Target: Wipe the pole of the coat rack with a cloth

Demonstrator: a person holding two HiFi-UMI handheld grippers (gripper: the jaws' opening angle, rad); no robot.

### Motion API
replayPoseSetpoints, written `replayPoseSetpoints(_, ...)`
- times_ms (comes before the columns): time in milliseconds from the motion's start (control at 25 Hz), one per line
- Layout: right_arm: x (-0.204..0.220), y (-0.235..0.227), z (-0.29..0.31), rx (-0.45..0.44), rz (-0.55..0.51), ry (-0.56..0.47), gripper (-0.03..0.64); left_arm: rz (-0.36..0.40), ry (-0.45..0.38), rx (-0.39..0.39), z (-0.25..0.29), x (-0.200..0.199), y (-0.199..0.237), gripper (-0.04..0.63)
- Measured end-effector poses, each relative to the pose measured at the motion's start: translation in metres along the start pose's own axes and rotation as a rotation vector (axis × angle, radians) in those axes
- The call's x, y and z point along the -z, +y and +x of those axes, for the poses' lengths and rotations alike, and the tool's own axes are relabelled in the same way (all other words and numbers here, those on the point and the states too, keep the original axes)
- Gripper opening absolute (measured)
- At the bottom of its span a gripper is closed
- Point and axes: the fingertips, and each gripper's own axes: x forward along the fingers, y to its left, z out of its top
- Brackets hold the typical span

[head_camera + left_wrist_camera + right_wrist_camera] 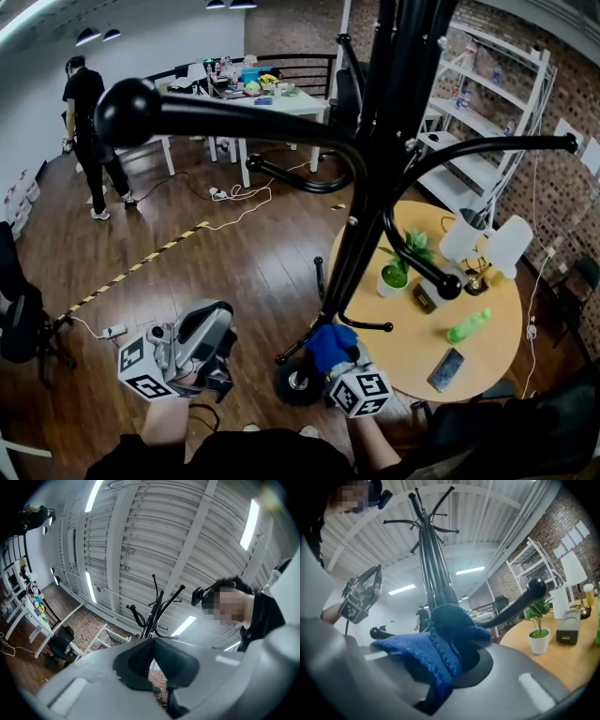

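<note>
Probably an office or studio loft: brick wall [562, 187] and white shelving [478, 112] right of the coat rack [375, 187], round wooden table [403, 349] beside it, cluttered white desk [302, 101] behind it.

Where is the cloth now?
Head view, bottom centre: the cloth is gripped in the right tool, low beside the pole, left of the round table.

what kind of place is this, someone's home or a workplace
Most likely an office or lab workspace, not a home: white metal shelving against a brick wall, a cluttered white table, and yellow-black tape with loose cables across the wood floor.
</note>
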Motion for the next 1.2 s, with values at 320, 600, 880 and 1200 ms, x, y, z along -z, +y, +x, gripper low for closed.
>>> replayPoseSetpoints(320,-0.114,0.034,-0.006,-0.073,-0.012,-0.21,0.022,0.014,-0.03,-0.017,-0.006,-0.007,0.006,-0.006)
replayPoseSetpoints(600,-0.22,0.072,-0.014,-0.117,-0.126,-0.369,0.023,0.024,-0.064,-0.026,-0.017,-0.015,0.006,-0.006)
replayPoseSetpoints(880,-0.302,0.102,-0.02,-0.18,-0.21,-0.498,0.023,0.031,-0.089,-0.024,-0.024,-0.023,0.006,-0.006)
replayPoseSetpoints(1200,-0.315,0.109,-0.022,-0.189,-0.255,-0.521,0.022,0.032,-0.102,-0.026,-0.027,-0.029,0.008,-0.006)
